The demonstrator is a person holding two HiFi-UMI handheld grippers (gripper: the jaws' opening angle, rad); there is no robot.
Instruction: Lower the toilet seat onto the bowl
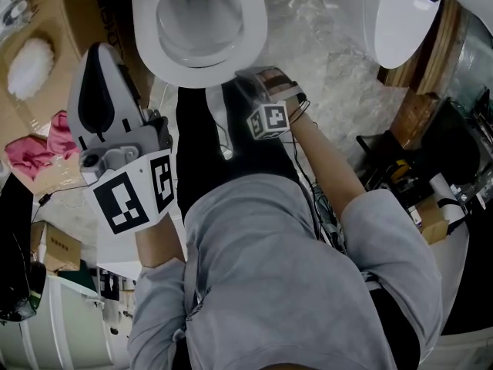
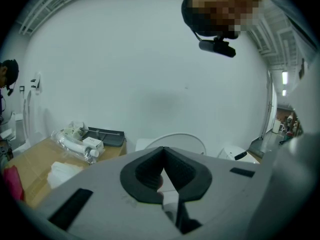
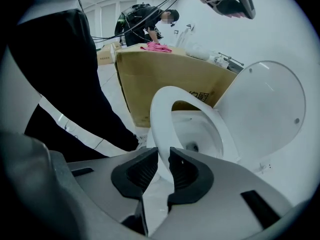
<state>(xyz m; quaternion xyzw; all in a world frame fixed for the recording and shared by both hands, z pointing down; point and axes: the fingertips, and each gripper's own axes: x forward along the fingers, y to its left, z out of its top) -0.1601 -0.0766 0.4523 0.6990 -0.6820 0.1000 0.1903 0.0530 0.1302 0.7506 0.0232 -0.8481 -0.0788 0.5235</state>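
Note:
The white toilet seat (image 1: 256, 23) rings the bowl (image 1: 197, 21) at the top of the head view. My right gripper (image 1: 246, 79) is at the seat's front rim. In the right gripper view the seat (image 3: 159, 115) is tilted up off the bowl (image 3: 199, 132), and the right gripper (image 3: 163, 155) is shut on its front edge. The lid (image 3: 266, 109) stands upright behind. My left gripper (image 1: 98, 52) is held up to the left of the toilet, away from it. Seen from its own camera, the left gripper (image 2: 162, 152) is shut on nothing and faces a white wall.
A second toilet (image 1: 402, 12) stands at the top right. A cardboard box (image 3: 159, 77) with a pink cloth (image 1: 55, 134) on it is to the bowl's left. My own black-trousered legs (image 1: 208, 153) stand just before the bowl. Clutter lies at the right (image 1: 420, 183).

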